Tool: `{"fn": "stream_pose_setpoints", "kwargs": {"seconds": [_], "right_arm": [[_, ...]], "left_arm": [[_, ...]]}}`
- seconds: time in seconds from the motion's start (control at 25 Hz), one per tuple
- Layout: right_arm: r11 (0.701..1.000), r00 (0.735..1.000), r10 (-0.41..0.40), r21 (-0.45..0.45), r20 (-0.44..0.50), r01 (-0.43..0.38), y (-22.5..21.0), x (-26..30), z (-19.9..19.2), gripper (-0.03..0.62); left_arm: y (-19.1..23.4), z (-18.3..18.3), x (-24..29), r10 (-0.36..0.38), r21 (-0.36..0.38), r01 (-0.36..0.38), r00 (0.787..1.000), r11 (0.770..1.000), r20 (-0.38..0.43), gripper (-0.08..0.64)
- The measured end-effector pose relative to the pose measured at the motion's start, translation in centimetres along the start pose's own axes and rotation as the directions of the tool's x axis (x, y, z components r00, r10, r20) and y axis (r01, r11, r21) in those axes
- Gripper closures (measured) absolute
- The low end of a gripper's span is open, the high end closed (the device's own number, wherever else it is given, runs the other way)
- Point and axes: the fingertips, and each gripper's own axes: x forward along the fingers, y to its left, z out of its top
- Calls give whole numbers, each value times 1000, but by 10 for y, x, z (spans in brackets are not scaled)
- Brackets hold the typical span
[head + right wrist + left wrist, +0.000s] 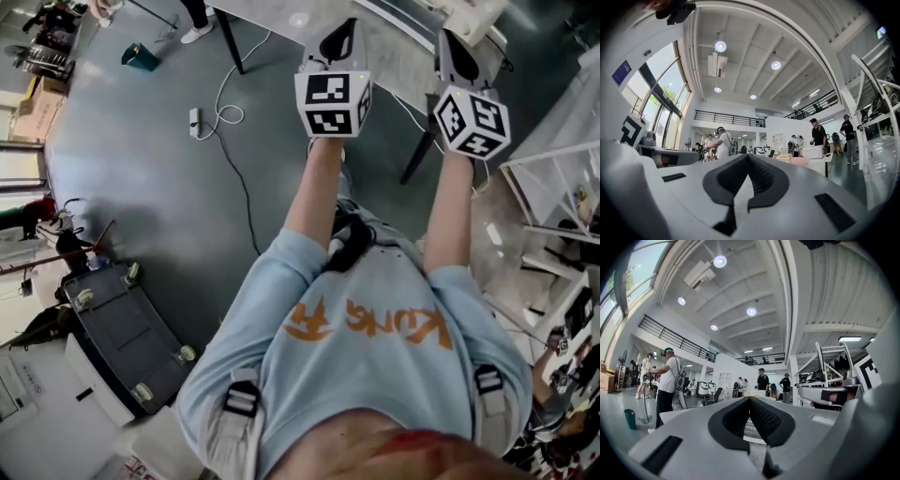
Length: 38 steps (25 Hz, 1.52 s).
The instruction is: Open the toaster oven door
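No toaster oven shows plainly in any view. My left gripper (339, 37) and my right gripper (457, 52) are held out level in front of the person, side by side over the edge of a grey table (394, 56). In the left gripper view the left gripper (750, 398) has its black pads pressed together with nothing between them. In the right gripper view the right gripper (749, 155) is likewise shut and empty. Far off in that view a white boxy appliance (813, 151) stands on a pale table; what it is I cannot tell.
On the grey floor lie a power strip with a white cable (195, 122), a teal bin (141, 58) and a wheeled dolly (131, 337). A white rack (553, 187) stands at the right. Several people (668, 380) stand in the hall.
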Motion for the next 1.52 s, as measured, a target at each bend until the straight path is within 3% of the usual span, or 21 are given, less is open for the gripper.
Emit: {"fn": "stream_pose_setpoints", "kwargs": {"seconds": [0.16, 0.52, 0.8, 0.88, 0.96, 1.08, 1.24, 1.36, 1.52], "right_arm": [[1000, 999, -16, 1, -48, 16, -19, 64, -25, 594], [996, 994, -93, -9, -64, 93, -65, 229, -59, 594], [984, 981, -179, -33, -81, 177, -111, 247, -52, 594], [986, 982, -163, -47, -93, 159, -117, 244, -49, 594], [992, 983, -98, -91, -158, 85, -111, 246, -54, 592], [985, 953, 5, -165, -303, -58, -97, 247, -72, 591], [949, 896, 56, -255, -440, -184, -93, 250, -95, 548], [919, 846, 66, -297, -528, -257, -88, 250, -114, 530], [877, 769, 59, -334, -637, -344, -86, 249, -138, 499]], "left_arm": [[29, -16, 67, -20, -16, 19, 999, 1000, -41, 558], [99, -49, 241, -149, -36, 146, 983, 989, -104, 558], [86, -46, 309, -264, -23, 263, 957, 965, -118, 558], [76, -39, 317, -297, -3, 298, 949, 955, -109, 558], [65, -32, 322, -349, 36, 354, 932, 934, -101, 557], [50, -31, 323, -460, 147, 477, 878, 867, -134, 557], [39, -49, 329, -550, 317, 608, 794, 728, -259, 557], [33, -78, 329, -580, 403, 699, 715, 591, -390, 555], [26, -114, 326, -561, 480, 796, 603, 369, -568, 495]]}}
